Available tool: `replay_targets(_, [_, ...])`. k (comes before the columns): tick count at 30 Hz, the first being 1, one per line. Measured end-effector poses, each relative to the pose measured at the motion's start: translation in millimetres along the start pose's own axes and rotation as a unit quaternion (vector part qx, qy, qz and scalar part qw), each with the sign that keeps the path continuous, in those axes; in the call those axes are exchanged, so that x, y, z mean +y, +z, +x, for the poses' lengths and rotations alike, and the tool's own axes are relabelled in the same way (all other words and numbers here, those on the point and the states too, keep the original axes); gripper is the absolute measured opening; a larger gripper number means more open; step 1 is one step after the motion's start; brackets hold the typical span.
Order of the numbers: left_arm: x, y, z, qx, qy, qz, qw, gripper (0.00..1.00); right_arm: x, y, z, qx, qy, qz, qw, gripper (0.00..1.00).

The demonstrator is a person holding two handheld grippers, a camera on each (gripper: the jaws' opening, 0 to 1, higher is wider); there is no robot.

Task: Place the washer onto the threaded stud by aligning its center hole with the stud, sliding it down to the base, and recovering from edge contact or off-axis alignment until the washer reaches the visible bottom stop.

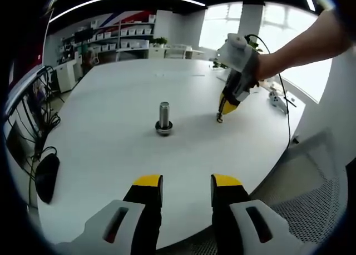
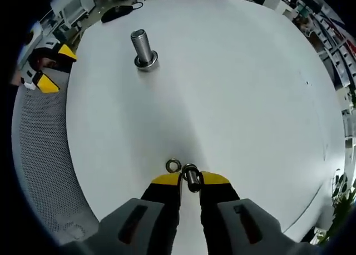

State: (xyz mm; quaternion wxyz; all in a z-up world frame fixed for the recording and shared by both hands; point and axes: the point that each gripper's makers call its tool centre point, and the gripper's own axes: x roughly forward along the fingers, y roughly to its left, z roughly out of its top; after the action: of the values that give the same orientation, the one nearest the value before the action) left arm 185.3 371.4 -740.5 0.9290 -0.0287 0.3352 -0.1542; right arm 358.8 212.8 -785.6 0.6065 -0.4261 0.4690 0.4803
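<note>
A threaded steel stud (image 1: 163,114) (image 2: 141,45) stands upright on the white table (image 1: 117,99) (image 2: 239,88), with a metal ring (image 1: 163,129) (image 2: 148,62) around its foot. My right gripper (image 2: 190,180) (image 1: 221,116) is low over the table, well off to the side of the stud, shut on a small washer (image 2: 191,174) held on edge between its yellow tips. A second washer (image 2: 173,166) lies flat on the table just left of those tips. My left gripper (image 1: 186,184) (image 2: 47,71) hovers at the table's near edge, open, nothing between its jaws.
A person's hand (image 1: 272,60) holds the right gripper, and a black cable (image 1: 287,113) trails from it. A black oval object (image 1: 47,178) (image 2: 118,11) lies at the table's rim. A grey mesh chair (image 1: 317,210) (image 2: 39,171) stands beside the table. Shelves (image 1: 122,38) line the far wall.
</note>
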Motion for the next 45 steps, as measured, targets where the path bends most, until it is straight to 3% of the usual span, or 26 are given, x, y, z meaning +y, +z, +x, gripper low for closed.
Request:
replay_targets(29, [0.0,-0.3,0,0.001,0.001,0.004,1.0,0.32,3,-9.1,-3,0.0,-0.002,0.017,0.9999,0.18])
replay_targets(45, [0.4,0.5,0,-0.001,0.002,0.004,1.0,0.31,25,-12.1,3,-0.012,0.012,0.053,0.9984,0.18])
